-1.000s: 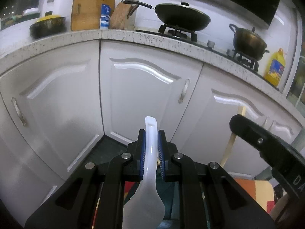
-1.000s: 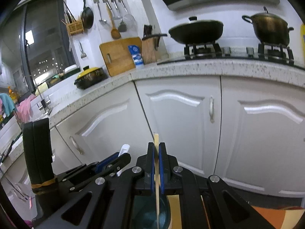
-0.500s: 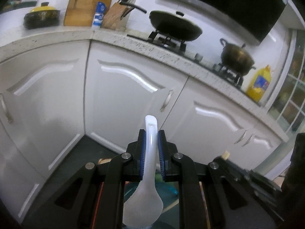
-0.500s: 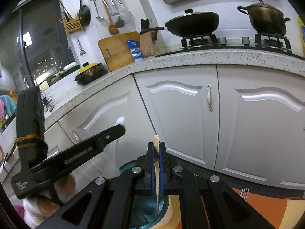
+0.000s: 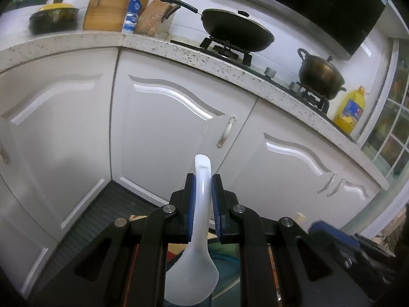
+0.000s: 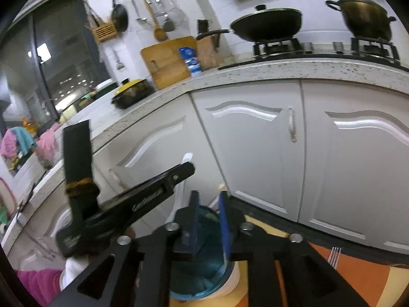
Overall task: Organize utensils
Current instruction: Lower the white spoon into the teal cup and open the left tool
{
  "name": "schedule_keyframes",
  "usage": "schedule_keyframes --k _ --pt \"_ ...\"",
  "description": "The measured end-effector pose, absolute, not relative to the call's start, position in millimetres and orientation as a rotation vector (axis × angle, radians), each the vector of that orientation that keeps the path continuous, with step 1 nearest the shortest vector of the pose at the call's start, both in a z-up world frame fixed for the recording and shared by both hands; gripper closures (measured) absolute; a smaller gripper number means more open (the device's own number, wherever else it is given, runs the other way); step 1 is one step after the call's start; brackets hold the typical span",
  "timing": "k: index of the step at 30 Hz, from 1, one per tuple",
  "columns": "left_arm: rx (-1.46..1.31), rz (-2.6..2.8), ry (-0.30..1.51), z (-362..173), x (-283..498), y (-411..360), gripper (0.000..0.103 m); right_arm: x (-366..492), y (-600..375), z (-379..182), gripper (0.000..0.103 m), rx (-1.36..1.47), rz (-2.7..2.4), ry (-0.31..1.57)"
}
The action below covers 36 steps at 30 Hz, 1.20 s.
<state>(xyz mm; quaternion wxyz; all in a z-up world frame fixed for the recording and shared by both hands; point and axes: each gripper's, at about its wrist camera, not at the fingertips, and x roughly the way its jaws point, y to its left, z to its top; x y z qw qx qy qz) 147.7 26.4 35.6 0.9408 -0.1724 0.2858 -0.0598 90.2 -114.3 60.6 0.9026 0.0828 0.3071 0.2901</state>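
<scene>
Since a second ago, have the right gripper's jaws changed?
Yes. The right gripper was shut on a chopstick; now its jaws stand apart above the teal-lined cup.

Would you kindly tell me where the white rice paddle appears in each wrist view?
Left wrist: white rice paddle bottom centre, clamped between the left gripper fingers.
Right wrist: only its tip shows, left of centre, above the left gripper.
Shared landmark: black wok on the stove.

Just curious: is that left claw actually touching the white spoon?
Touching. The left wrist view shows the left gripper with both blue pads pressed against the white spoon handle, no gap.
</scene>
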Motion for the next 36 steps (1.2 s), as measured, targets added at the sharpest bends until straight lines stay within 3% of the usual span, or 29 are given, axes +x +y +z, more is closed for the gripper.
schedule_keyframes --k 7,20,26,33,36 --pt "-0.396 -0.134 0.585 44 147 37 0.092 73 -89 44 0.08 0.027 0.686 0.745" --pt "-0.44 -0.17 0.609 47 137 41 0.092 99 -44 6 0.08 -0.163 0.539 0.747" --pt "-0.433 -0.147 0.643 34 131 46 0.092 100 -54 1 0.08 -0.12 0.547 0.781" --pt "-0.463 -0.138 0.637 40 120 63 0.092 79 -132 27 0.08 0.161 0.585 0.757" --pt "-0.435 -0.153 0.635 47 110 58 0.091 67 -150 31 0.08 0.142 0.533 0.752"
